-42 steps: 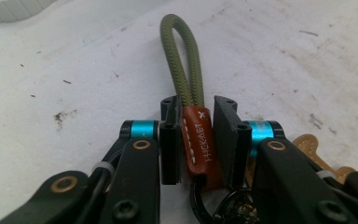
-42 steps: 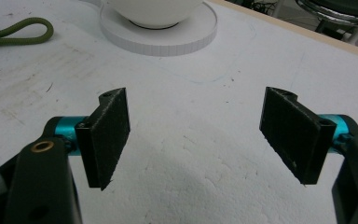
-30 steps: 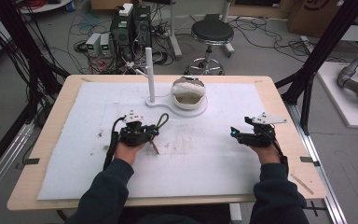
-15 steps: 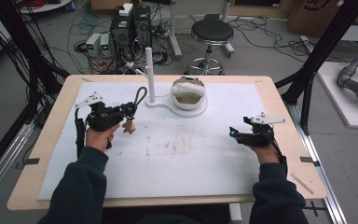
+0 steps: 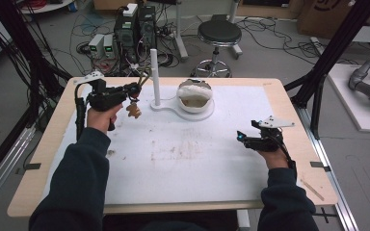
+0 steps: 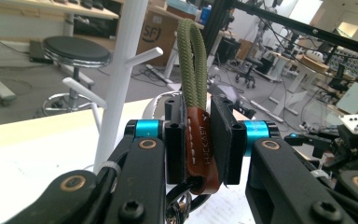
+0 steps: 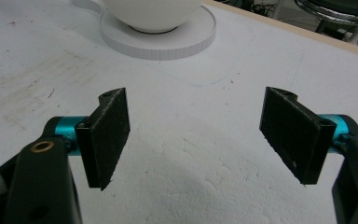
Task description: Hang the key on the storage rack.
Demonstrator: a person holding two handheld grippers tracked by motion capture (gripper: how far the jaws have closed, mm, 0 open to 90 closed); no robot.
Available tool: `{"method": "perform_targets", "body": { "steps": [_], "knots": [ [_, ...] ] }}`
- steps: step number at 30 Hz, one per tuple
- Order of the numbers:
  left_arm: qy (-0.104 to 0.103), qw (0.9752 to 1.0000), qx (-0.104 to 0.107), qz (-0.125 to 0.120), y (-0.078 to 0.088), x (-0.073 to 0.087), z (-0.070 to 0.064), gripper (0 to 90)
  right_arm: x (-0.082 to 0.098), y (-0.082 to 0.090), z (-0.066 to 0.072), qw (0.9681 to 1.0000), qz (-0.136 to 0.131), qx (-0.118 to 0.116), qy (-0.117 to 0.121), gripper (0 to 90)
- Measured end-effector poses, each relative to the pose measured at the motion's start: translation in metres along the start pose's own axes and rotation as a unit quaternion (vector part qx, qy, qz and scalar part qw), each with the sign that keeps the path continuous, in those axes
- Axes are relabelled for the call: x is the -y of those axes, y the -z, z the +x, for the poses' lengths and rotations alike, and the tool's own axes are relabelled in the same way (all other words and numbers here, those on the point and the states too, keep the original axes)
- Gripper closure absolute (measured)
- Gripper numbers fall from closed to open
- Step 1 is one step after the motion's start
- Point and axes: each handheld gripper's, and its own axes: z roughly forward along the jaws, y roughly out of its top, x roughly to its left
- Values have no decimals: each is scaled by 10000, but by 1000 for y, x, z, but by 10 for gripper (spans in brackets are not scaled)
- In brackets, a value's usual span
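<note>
Near the worktop's far-left corner, the left gripper [image 6: 196, 140] clamps the brown leather tab of an olive-green cord keychain loop [image 6: 192, 60], upright just beside the white pegged stand [image 5: 155, 77], while the right gripper [image 7: 198, 135] rests wide apart, empty, near the right edge.

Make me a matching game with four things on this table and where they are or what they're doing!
Things:
1. keychain strap
2. white bowl
3. right gripper
4. white peg stand

States:
A. open, nothing between its fingers
B. upright, next to the bowl
C. pinched in the left gripper
D. sitting on a round white base

Pairs: 1-C, 2-D, 3-A, 4-B
</note>
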Motion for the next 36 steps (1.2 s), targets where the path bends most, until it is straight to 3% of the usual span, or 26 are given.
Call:
{"method": "perform_targets", "body": {
  "steps": [10,16,20,24,27,29,36],
  "knots": [
    [126,9987,-375,307,-26,-3,8,759,1,0,-1,10000,12,-25,-11,245],
    [189,9954,-748,576,-42,0,13,758,1,0,-1,10000,19,-21,-18,245],
    [112,9943,-844,644,-47,8,15,756,1,0,-1,10000,8,-38,-25,245],
    [6,9941,-893,622,-46,14,18,740,2,0,-2,10000,11,-47,-30,245],
    [40,9941,-875,640,-40,18,21,663,2,0,-1,10000,10,-57,-36,245],
    [24,9940,-890,641,-34,22,22,657,2,0,-1,10000,15,-51,-33,245],
    [234,9952,-884,349,-7,35,30,464,1,-1,0,10000,23,-45,-5,245]
  ]
}}
